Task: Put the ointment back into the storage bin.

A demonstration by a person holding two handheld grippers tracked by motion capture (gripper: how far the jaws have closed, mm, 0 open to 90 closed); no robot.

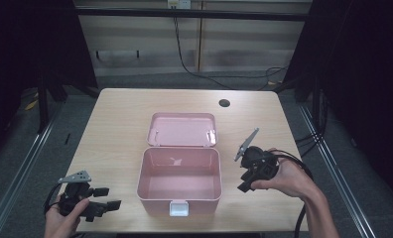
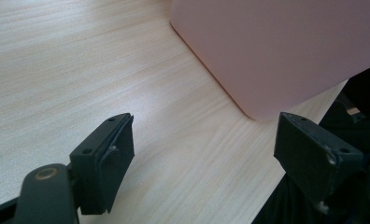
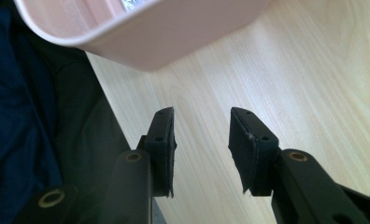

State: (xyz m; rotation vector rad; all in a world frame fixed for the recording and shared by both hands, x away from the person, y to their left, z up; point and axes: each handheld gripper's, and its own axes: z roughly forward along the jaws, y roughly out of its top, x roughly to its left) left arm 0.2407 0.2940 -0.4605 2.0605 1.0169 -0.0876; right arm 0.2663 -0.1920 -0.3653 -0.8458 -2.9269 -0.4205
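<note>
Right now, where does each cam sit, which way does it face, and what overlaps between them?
High view: above the person's table edge, facing forward and down on the open pink box, its lid, the table; both hands, left gripper, right gripper.
Left gripper view: on the left gripper, low over the tabletop, facing a box corner; jaws wide apart.
Right gripper view: on the right gripper, facing the box's rim; jaws apart, dark clothing at left.
Shared: box and table.

right claw (image 3: 202, 144) parted, empty, over wooden table (image 3: 290, 70), pink box (image 3: 174, 32) corner beyond
</note>
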